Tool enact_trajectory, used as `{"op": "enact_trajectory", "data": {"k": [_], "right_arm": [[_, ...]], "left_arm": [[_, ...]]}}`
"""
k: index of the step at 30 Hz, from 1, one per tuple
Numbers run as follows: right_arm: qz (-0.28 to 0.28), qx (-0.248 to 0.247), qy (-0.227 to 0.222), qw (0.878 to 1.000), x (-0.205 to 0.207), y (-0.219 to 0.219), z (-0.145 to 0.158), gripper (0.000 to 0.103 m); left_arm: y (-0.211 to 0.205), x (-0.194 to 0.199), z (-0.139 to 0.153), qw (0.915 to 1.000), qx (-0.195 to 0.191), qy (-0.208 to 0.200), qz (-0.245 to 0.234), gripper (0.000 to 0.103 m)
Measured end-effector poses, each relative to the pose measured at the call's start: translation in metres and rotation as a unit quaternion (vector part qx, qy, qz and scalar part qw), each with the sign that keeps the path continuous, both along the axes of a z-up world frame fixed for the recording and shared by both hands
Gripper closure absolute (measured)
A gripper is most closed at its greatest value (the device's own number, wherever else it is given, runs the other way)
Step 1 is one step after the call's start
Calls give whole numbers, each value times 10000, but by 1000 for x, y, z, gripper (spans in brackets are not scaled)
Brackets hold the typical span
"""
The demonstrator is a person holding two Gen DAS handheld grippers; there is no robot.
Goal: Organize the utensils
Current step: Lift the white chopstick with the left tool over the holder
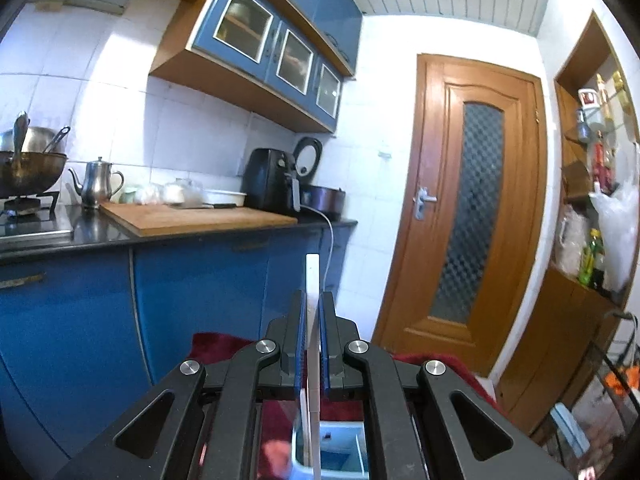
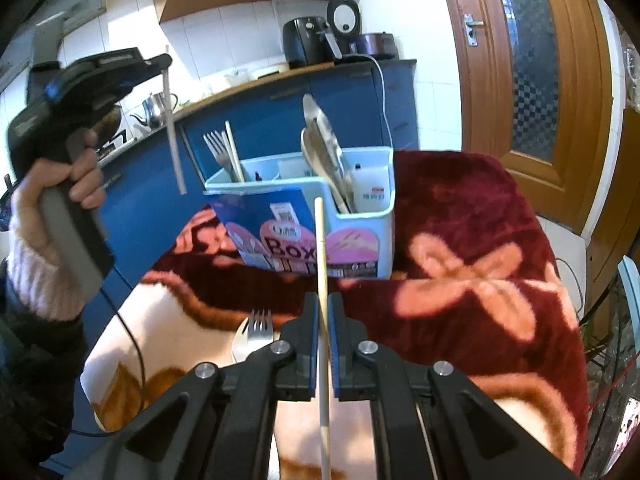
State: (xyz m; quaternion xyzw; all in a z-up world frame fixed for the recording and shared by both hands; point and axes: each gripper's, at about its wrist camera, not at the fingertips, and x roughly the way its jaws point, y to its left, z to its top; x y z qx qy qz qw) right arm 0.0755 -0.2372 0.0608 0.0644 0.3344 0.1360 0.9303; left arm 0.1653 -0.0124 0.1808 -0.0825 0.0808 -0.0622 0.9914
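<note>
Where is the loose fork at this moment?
In the right wrist view, the fork lies on the blanket, lower left of centre, just left of the right tool and nearer than the blue organizer box.

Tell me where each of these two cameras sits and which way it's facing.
Left wrist: on the left gripper, looking about level at the blue kitchen cabinets and brown wooden door; its jaws pinch a pale chopstick.
Right wrist: on the right gripper, angled down at the light-blue plastic utensil box; shows a hand.
Shared: box, door, cabinets, black air fryer.
</note>
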Motion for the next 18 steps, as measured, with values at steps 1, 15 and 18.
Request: {"op": "enact_trajectory", "data": {"k": [1, 15, 18], "right_arm": [[-8, 16, -57, 10000, 0, -1, 3, 97], [-440, 370, -1278, 9901, 21, -21, 40, 97], [-519, 421, -1528, 9860, 35, -20, 45, 97]], "left_arm": [[1, 6, 1, 9999, -79, -56, 29, 97], [2, 41, -51, 9991, -409, -2, 145, 97], [-2, 38, -62, 9996, -242, -7, 141, 97]]}}
